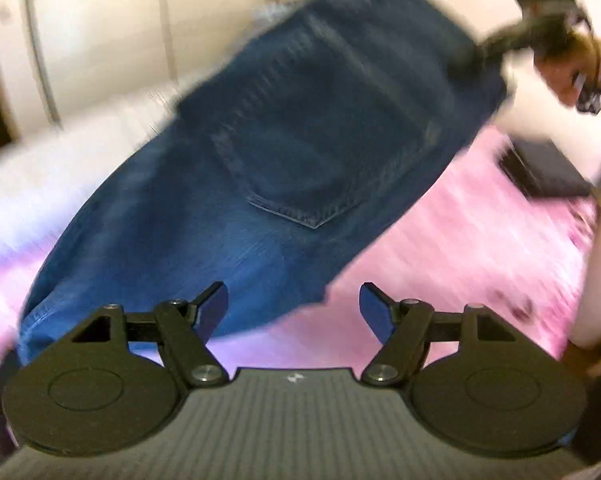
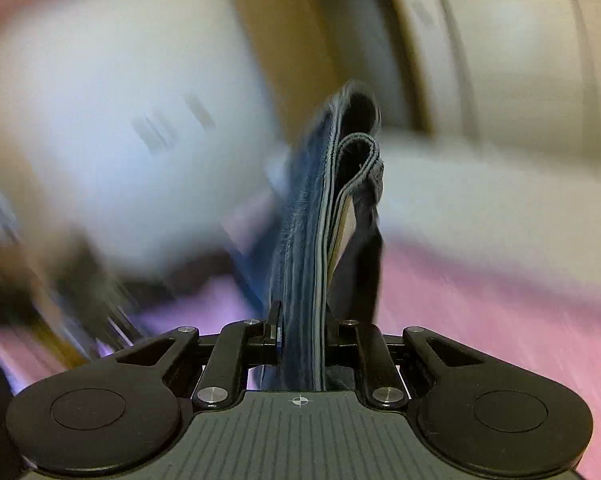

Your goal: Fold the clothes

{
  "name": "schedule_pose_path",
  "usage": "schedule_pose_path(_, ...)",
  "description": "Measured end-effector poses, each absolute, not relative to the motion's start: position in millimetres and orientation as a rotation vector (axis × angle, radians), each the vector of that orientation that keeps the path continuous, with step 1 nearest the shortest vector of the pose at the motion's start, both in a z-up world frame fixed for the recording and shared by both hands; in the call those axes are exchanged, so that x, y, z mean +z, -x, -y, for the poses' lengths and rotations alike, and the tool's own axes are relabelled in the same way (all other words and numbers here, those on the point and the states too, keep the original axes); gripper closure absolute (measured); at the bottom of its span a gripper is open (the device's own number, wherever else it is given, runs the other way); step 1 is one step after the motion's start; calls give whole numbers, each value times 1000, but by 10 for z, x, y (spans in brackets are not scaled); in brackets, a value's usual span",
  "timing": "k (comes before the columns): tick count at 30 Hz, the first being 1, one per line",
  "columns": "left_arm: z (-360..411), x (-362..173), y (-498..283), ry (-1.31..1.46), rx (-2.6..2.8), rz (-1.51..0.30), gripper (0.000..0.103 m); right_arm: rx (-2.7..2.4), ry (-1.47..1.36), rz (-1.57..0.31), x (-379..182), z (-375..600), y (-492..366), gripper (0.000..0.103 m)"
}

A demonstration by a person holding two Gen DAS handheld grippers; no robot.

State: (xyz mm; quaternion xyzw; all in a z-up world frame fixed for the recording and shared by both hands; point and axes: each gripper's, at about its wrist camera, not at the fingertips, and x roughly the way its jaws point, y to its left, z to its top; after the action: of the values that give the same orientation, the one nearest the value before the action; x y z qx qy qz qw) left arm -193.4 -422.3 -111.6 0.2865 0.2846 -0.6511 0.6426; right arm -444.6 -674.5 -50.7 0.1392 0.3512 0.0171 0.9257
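Above the pink cover [image 1: 440, 248], right gripper [image 2: 300, 336] clamps jeans [image 1: 300, 140]; left gripper [image 1: 293, 312] gapes.

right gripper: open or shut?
Shut on the jeans: the right gripper has its jaws pressed against stacked denim layers from both sides.
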Motion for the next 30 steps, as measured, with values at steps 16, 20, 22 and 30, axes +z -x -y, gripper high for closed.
schedule_pose_path(16,5269,-2381,2180,-1320,-1368,-427,40,-269,-376,-982,-1820,7371,4970,52)
schedule_pose_path(20,5495,-2810,1899,-1559,-1386,-221,46,-274,-293,-1012,-1988,7477,4624,51)
schedule_pose_path(22,5584,-2992,1741,-1639,-1396,-150,46,-271,-207,-1055,-2074,7500,4451,51)
schedule_pose_path(30,5763,-3317,1318,-1777,-1552,-249,92,-345,-97,-1157,-2566,8072,3956,51)
